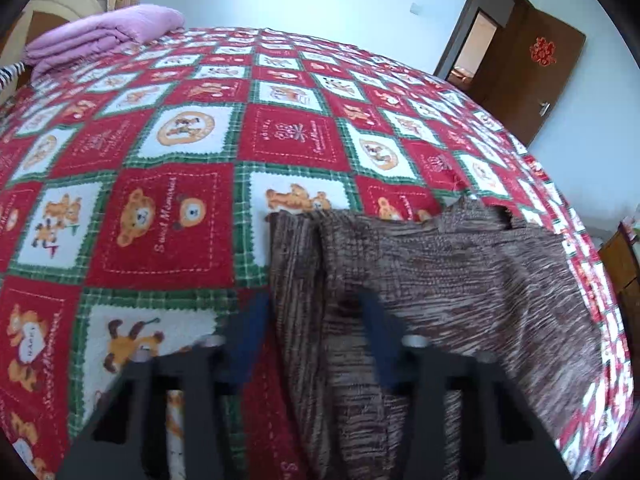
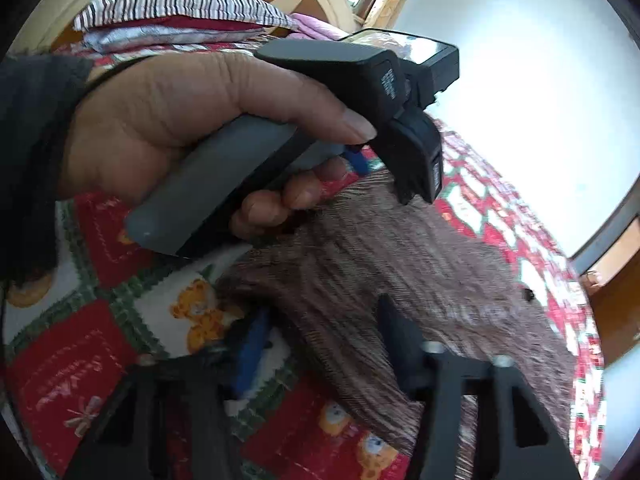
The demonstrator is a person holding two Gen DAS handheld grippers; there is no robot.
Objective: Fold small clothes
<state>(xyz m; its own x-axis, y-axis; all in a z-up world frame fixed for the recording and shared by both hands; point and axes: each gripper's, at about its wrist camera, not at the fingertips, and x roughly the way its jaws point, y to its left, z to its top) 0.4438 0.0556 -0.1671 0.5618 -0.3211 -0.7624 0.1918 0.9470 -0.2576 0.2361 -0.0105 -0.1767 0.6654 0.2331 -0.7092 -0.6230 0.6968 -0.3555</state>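
Brown knit garment [image 1: 440, 272] is lying on the bear quilt [image 1: 168, 216]. My left gripper [image 1: 312, 340] and right gripper [image 2: 320, 344] both straddle its edge, jaws apart, nothing pinched. Next I'd say: close, then fold.

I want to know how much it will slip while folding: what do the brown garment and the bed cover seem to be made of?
The brown garment looks like a soft knit, probably wool or acrylic: ribbed, streaky brown and cream yarn lines, matte. The bed cover looks like fleece or terry: fuzzy, matte pile with printed bears in red, white and green squares.
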